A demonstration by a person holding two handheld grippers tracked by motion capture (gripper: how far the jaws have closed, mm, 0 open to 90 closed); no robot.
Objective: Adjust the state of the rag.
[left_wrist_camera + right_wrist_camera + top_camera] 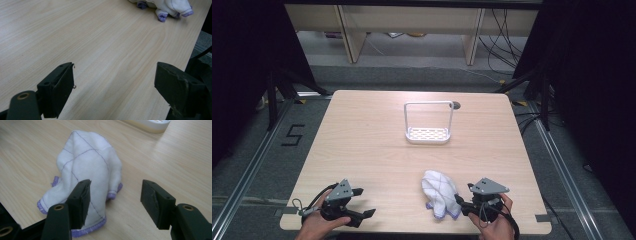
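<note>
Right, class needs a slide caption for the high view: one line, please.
Two hand-held grippers, left and right, open near a crumpled white cloth; white rack beyond.

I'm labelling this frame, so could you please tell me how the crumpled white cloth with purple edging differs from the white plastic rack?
The crumpled white cloth with purple edging is soft and heaped near the right gripper; the white plastic rack is rigid, upright, with a tall loop handle, farther back. Both are white and rest on the wooden table.

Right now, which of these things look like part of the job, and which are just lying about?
Likely the job: cloth, white rack, left tool, right tool, both open.

Just about: table, cables, shelving behind.
</note>
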